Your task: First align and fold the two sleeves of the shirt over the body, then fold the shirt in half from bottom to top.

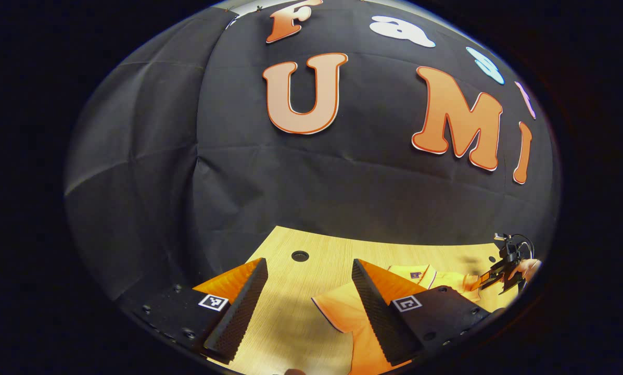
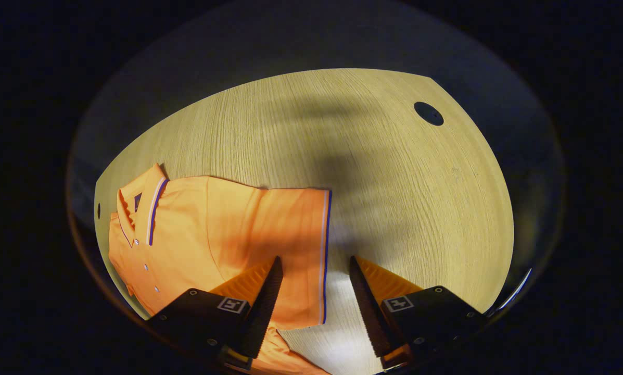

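An orange polo shirt (image 2: 212,234) lies flat on the wooden table (image 2: 394,208), collar (image 2: 152,208) to the left in the right gripper view. One short sleeve (image 2: 301,234) with a striped hem reaches right. My right gripper (image 2: 315,307) hangs open above that hem, one finger over the sleeve, the other over bare wood. In the left gripper view my left gripper (image 1: 308,312) is open and low over the table. The other sleeve (image 1: 342,310) lies beside its right finger (image 1: 379,312). Farther off, the right gripper (image 1: 501,273) is over the shirt (image 1: 446,278), held by a hand (image 1: 530,266).
The table has a round cable hole (image 1: 300,255) near the back edge, also seen as a hole (image 2: 428,113) in the right gripper view. A smaller hole (image 2: 99,211) sits by the collar. The black cloth wall (image 1: 316,182) stands right behind the table.
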{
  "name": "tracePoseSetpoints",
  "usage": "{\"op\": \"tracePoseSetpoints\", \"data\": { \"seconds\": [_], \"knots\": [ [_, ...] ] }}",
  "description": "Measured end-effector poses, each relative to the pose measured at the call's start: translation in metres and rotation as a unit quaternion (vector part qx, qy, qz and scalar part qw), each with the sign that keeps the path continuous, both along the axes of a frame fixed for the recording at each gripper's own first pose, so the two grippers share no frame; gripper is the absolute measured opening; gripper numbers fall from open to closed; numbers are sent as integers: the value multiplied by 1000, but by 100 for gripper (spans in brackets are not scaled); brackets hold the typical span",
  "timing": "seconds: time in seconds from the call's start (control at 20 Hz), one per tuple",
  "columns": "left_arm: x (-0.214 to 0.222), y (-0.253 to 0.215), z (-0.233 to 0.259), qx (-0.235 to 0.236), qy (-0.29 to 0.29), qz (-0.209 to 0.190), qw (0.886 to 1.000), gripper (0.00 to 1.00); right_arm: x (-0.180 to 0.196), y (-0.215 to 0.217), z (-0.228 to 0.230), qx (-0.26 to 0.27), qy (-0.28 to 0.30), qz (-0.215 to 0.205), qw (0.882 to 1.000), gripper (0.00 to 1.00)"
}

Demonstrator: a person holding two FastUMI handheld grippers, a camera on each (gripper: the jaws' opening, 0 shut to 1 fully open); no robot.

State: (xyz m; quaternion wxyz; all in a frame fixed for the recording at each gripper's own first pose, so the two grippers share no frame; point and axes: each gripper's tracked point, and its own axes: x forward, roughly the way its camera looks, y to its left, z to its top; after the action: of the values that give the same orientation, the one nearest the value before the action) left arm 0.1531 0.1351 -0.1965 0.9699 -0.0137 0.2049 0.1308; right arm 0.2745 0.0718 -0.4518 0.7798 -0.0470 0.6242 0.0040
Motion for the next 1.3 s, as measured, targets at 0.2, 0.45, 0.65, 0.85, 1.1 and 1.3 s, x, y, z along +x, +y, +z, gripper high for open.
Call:
{"op": "tracePoseSetpoints", "data": {
  "seconds": [0.2,0.45,0.65,0.85,1.1,1.3],
  "knots": [
    [-7,4,3,2,-3,5,1000,98,0,9,-1,2,-3,-2,1000,37],
    [-19,14,6,2,-9,14,1000,98,-2,12,0,1,-17,5,1000,15],
    [-22,18,10,5,-11,15,1000,98,-1,14,0,6,-28,-13,1000,0],
    [-24,20,14,10,-15,10,1000,98,-1,16,8,5,-34,-20,999,0],
    [-24,20,18,2,-21,-8,1000,98,1,29,46,20,-71,-21,997,0],
    [-25,21,23,-3,-26,-25,999,98,-4,59,77,32,-96,-1,995,0]
  ]
}}
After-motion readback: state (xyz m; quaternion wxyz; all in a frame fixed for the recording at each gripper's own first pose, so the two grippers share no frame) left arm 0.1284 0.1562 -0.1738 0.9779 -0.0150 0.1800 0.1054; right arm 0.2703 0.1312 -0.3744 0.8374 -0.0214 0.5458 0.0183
